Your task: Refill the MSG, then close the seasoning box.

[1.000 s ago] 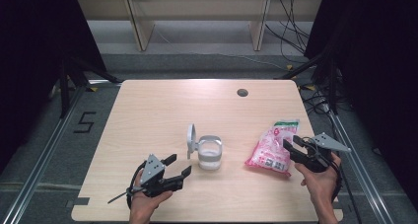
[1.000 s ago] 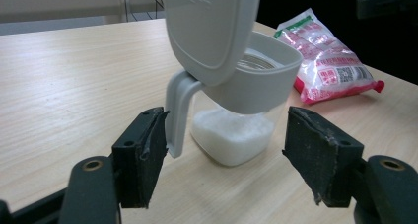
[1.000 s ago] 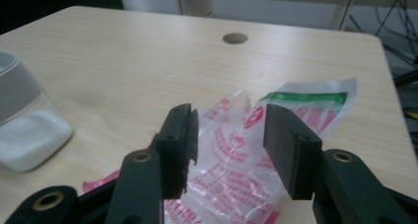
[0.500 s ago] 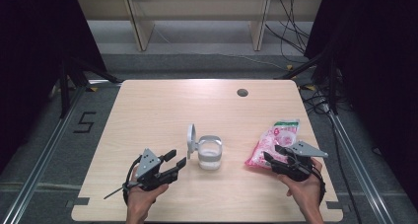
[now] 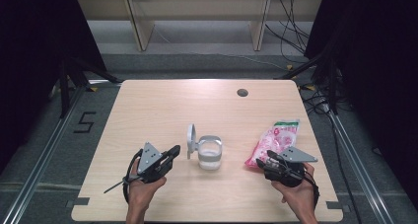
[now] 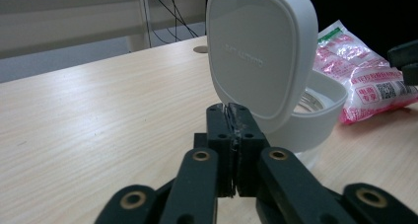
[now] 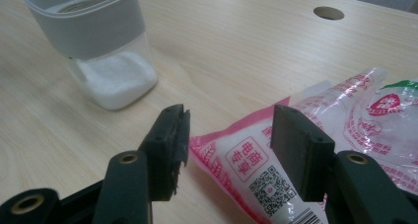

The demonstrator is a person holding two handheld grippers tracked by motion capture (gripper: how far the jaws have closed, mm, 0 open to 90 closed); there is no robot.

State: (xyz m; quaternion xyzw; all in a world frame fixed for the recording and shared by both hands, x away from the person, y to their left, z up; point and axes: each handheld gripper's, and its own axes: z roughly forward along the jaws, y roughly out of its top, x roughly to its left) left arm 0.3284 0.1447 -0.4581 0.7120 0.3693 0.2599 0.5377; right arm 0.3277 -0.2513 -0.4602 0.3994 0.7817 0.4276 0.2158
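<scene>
A clear container (image 5: 209, 155) with a white collar, its white lid (image 5: 190, 140) flipped up, stands at the table's near middle with white powder in the bottom (image 7: 116, 81). My left gripper (image 5: 175, 150) lies just left of it. In the left gripper view its jaws (image 6: 230, 110) have just closed flat together with nothing between them, their tips just short of the lid (image 6: 259, 51). A pink-and-white bag (image 5: 278, 137) lies to the right. My right gripper (image 7: 229, 118) is open, its jaws just widened, with the bag's near corner (image 7: 241, 160) lying loose between them.
The wooden table (image 5: 162, 105) has a round cable hole (image 5: 242, 92) at its back right. Beyond the far edge stand shelf legs (image 5: 140, 26), with cables (image 5: 296, 41) on the floor. Metal rails run along both sides of the table.
The left gripper's jaws went from wide open to shut. The right hand moved left and nearer, down to the bag's near corner.
</scene>
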